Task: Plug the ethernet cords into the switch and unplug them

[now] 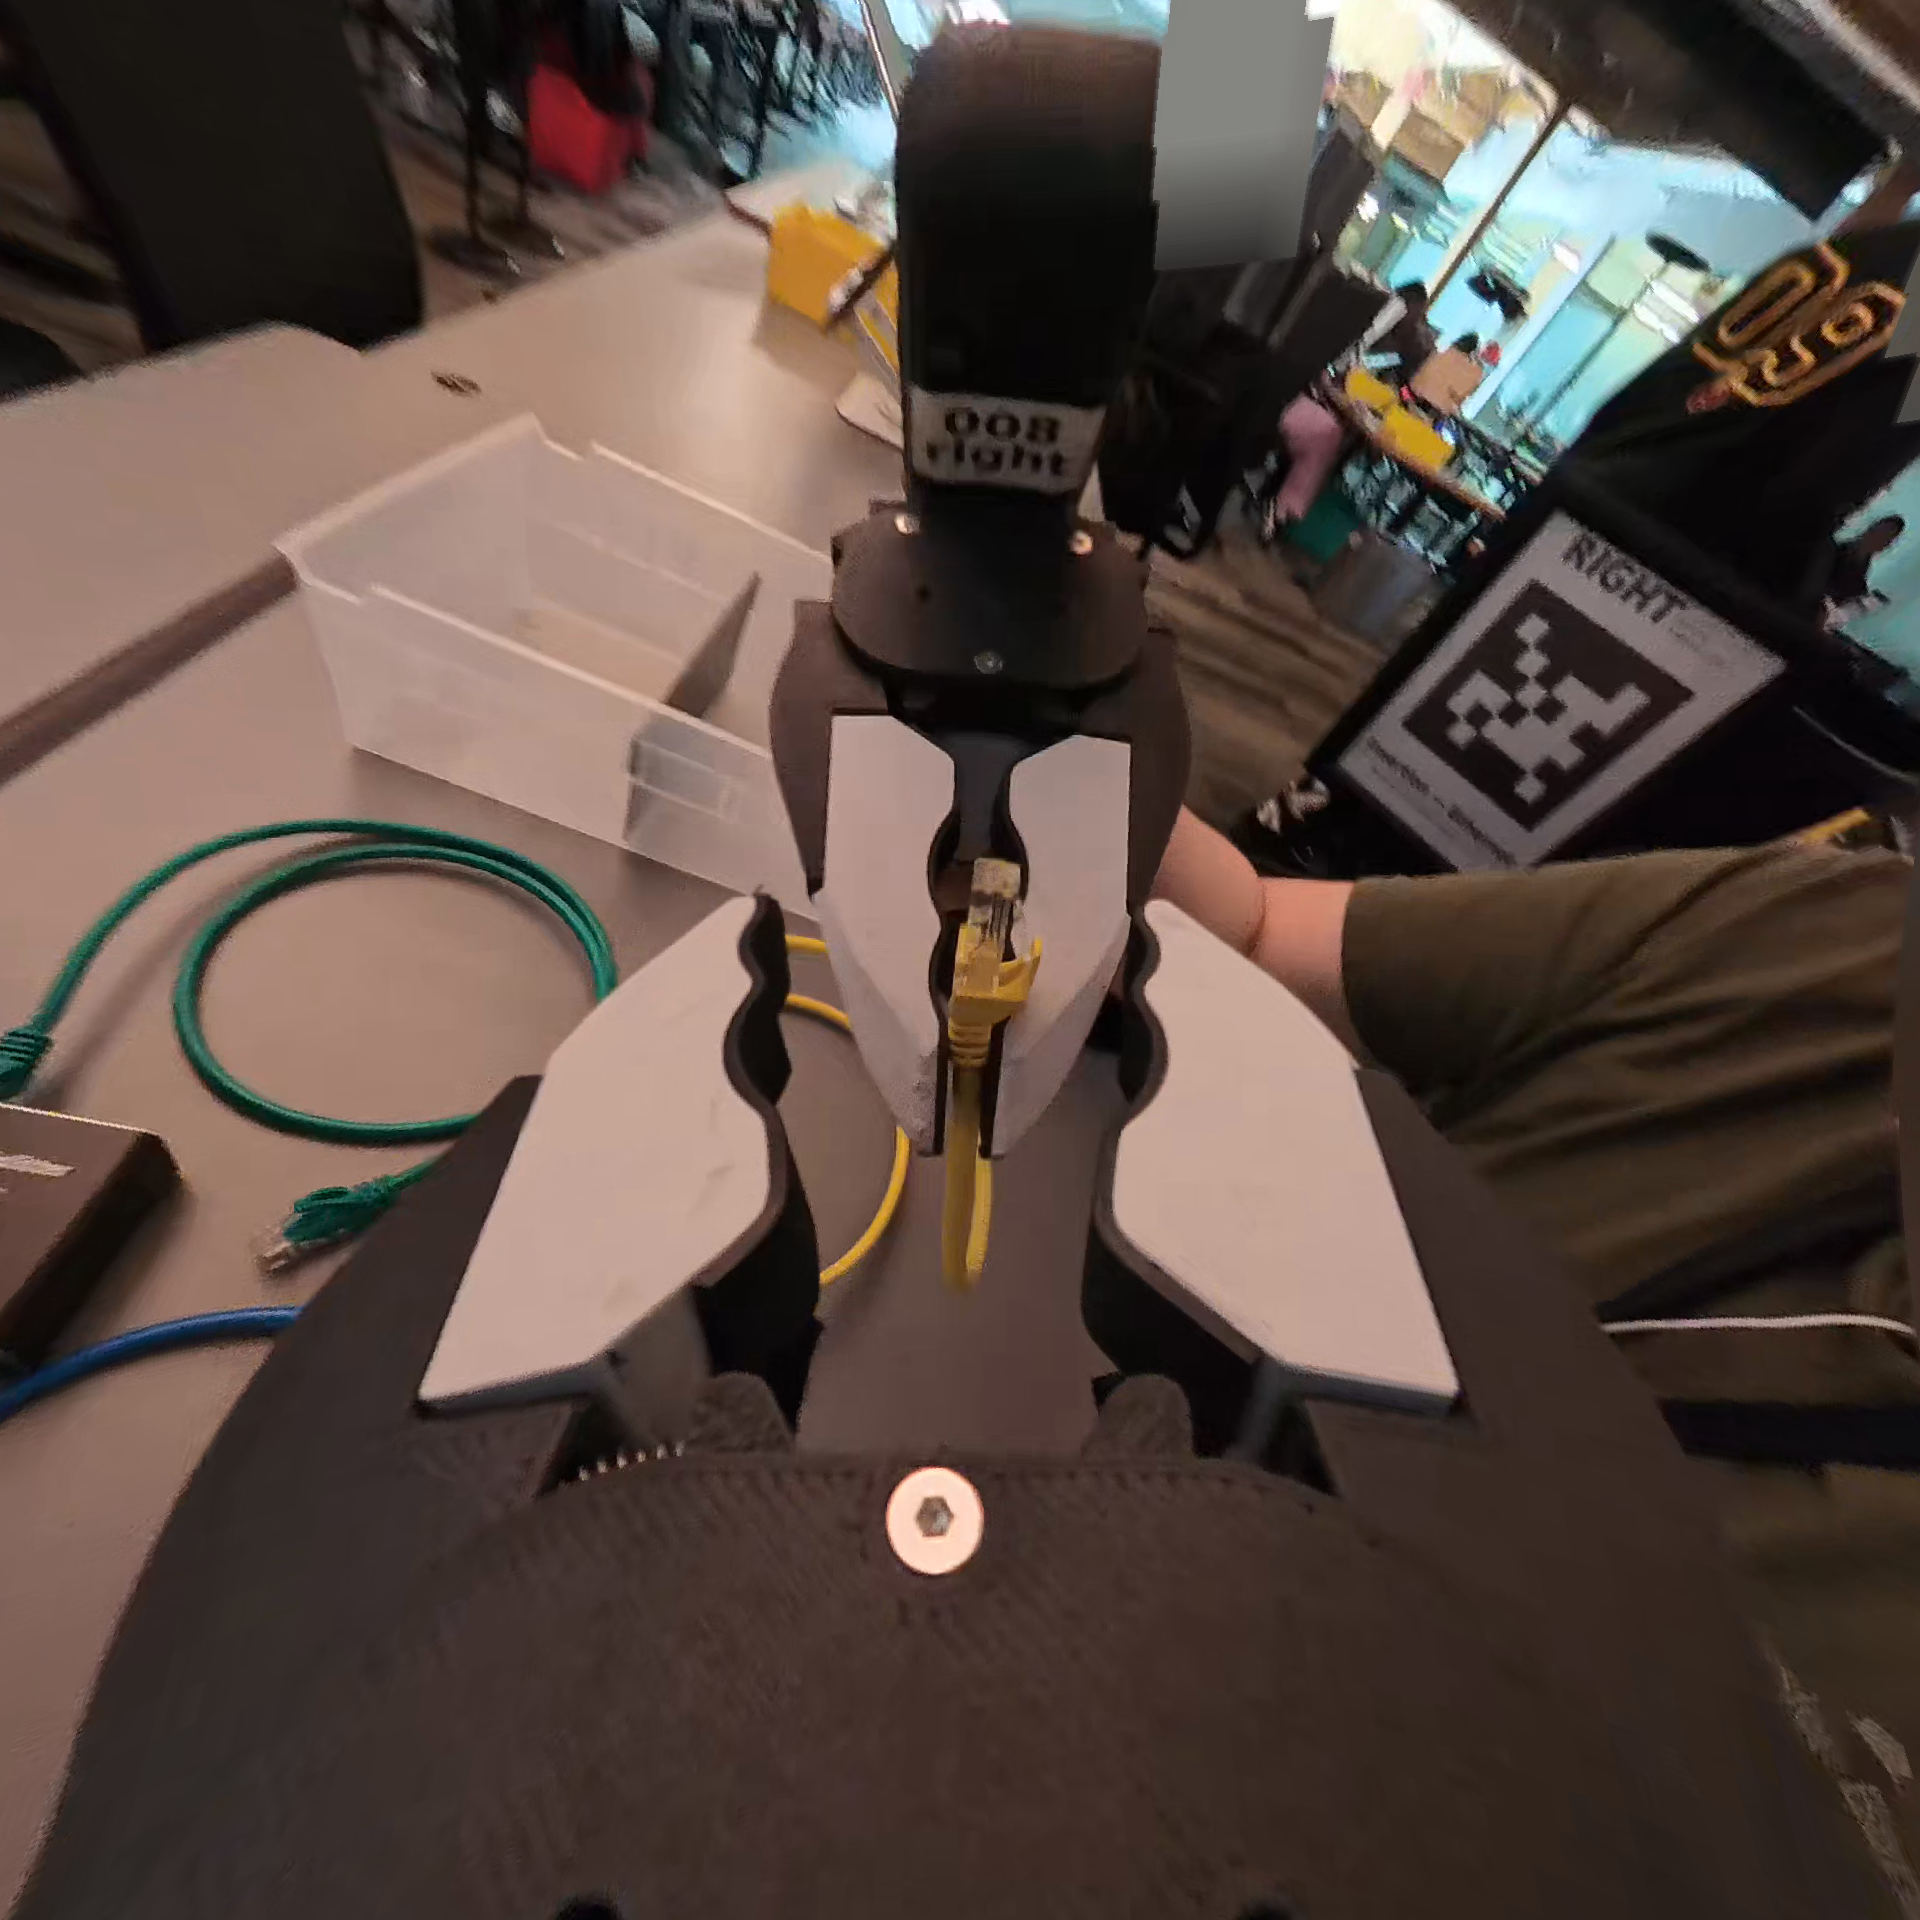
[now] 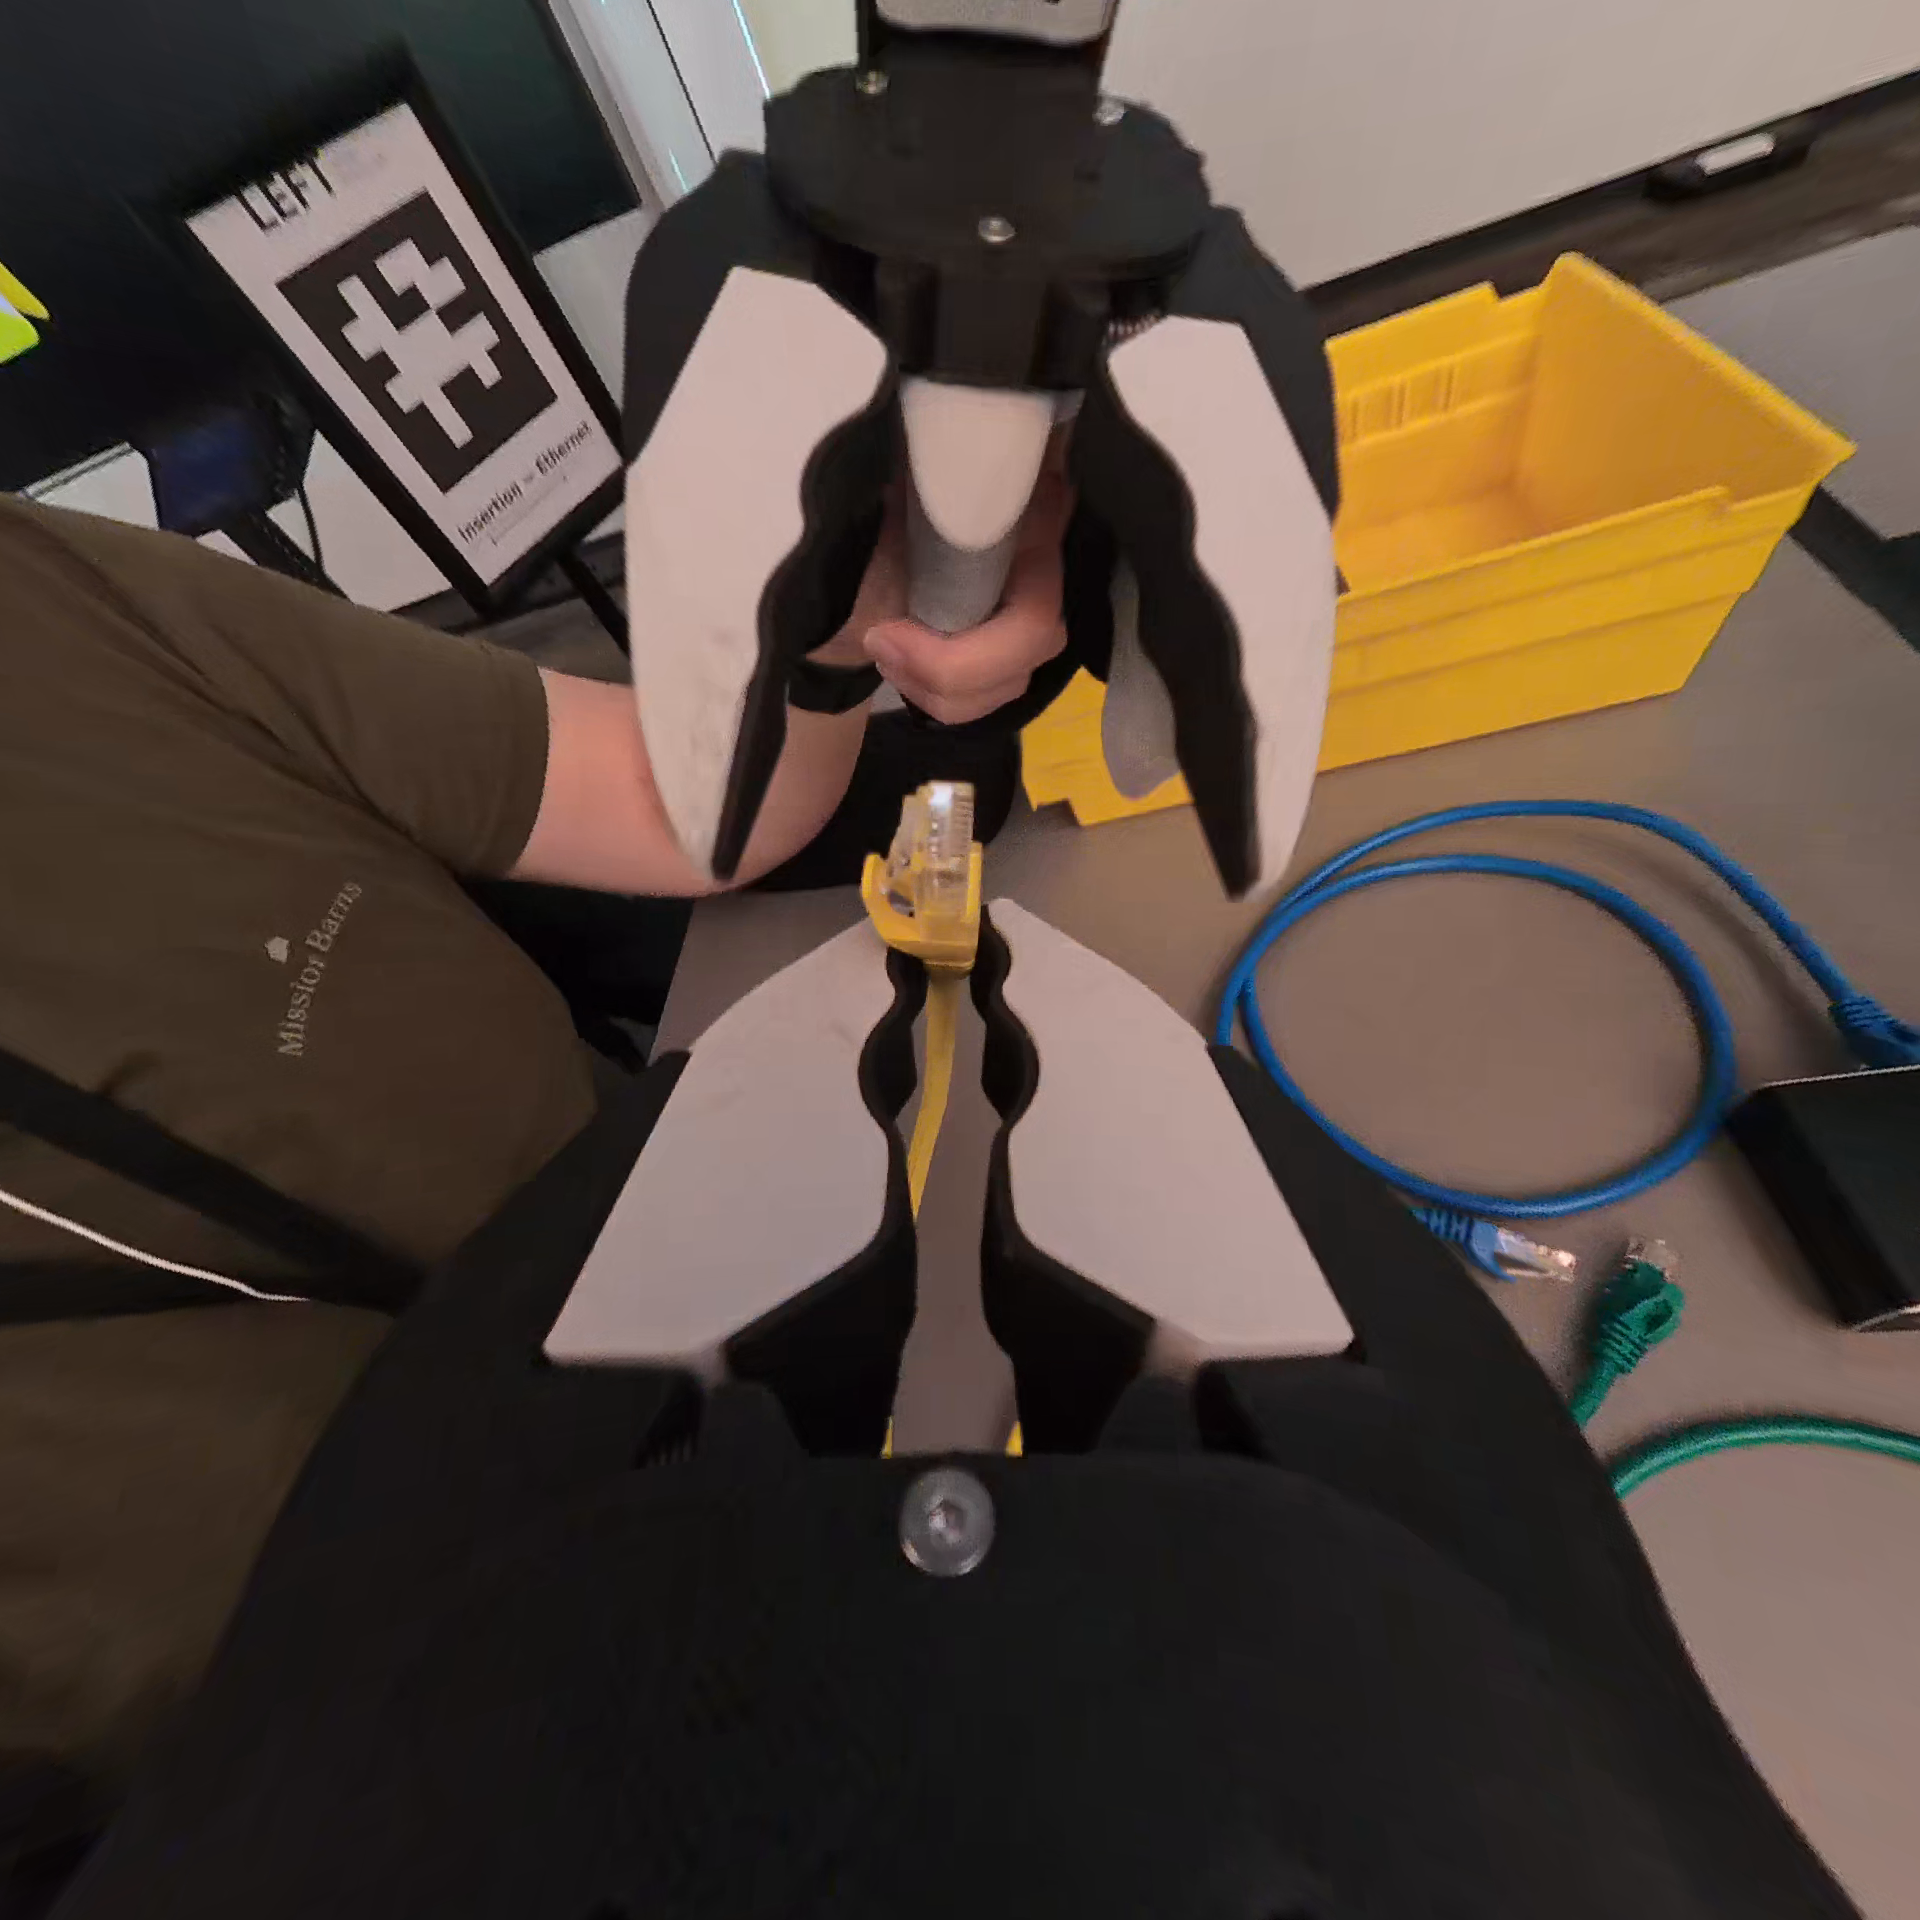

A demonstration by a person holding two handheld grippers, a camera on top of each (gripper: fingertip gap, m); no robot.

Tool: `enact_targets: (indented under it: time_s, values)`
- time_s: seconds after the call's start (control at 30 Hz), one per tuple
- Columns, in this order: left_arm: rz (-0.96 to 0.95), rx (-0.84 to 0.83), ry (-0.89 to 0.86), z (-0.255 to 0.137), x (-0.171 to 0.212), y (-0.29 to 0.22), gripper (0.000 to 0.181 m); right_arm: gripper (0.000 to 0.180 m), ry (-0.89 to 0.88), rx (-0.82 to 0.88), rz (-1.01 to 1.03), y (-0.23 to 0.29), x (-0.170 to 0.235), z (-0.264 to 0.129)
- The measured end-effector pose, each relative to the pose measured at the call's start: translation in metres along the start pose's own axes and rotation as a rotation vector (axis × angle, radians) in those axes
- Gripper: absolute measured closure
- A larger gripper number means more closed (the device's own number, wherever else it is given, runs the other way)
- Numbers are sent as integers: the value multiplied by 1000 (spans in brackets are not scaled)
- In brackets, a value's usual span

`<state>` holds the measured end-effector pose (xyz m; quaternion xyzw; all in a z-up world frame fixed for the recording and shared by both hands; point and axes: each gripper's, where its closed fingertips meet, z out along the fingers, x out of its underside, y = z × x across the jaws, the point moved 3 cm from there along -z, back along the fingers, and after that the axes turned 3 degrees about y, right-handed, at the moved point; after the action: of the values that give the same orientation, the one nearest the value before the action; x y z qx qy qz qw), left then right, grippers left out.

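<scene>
I am holding the yellow ethernet cord (image 2: pixel 940 1049) in the right gripper (image 2: pixel 943 940), whose fingers are clamped on the cord just behind its plug (image 2: pixel 930 868), so the clear connector is sticking out past the fingertips and pointing away from me, free to be presented. The left gripper (image 1: pixel 951 935) is facing it head-on with its fingers spread wide and nothing between them; in the right wrist view I am seeing those open fingers (image 2: pixel 727 582) hanging just above and beyond the plug, apart from it. I judge this to be a handover or a regrip in mid-air: the left one is standing released so it can take the plug or steady it into a better angle for insertion. The rest of the yellow cord is looping down onto the desk (image 1: pixel 312 997) beneath the two tools. The switch (image 2: pixel 1844 1184), a small dark box, is sitting toward the right edge of the desk as the right wrist view shows it, well apart from the held plug, and I cannot tell whether any port is filled. The blue cord (image 2: pixel 1475 1039) is lying coiled beside it, one of its plugs loose on the desk, and the green cord (image 1: pixel 384 966) is lying coiled too, with a loose plug near the switch. A clear bin (image 1: pixel 540 623) and a yellow bin (image 2: pixel 1538 540) are standing farther back on the desk. The next move will call for care, since the cord is slack and the plug could twist in a loose grasp.
</scene>
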<state>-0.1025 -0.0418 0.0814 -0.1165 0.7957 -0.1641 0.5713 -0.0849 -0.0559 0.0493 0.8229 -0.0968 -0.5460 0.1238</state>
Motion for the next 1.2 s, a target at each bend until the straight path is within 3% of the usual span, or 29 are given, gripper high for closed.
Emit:
enact_targets:
  time_s: [0.13,0.17,0.3,0.43,0.5,0.63,0.7,0.77,0.87,1.0,1.13,1.2]
  values:
    - [-5,69,71,11,12,0,166,171,78,44,-19,-6,10,7]
    - [-18,71,73,12,12,1,171,171,83,50,-30,-7,12,8]
    - [-28,7,28,6,7,11,171,168,30,112,-100,-15,7,6]
    - [-79,-148,-125,-17,-8,32,171,157,-24,404,-212,-31,-10,-16]
    - [-113,-177,-203,-29,-13,38,171,158,-62,469,-314,-17,-23,-20]
    - [-152,-182,-272,-42,-18,43,171,170,-103,229,-430,44,-27,21]
    - [-152,-196,-301,-48,-21,43,171,173,-11,107,-330,55,-10,60]
    - [-145,-213,-318,-53,-23,42,172,179,95,120,-229,48,10,100]
    - [-148,-215,-355,-62,-27,39,172,176,-21,282,-239,30,18,133]
    - [-176,-154,-430,-66,-33,30,171,171,-233,541,-327,4,18,136]
    - [-218,-74,-500,-58,-37,21,171,131,-341,812,-517,-28,14,119]
    - [-222,-61,-531,-54,-39,18,171,128,-411,976,-611,-40,6,101]
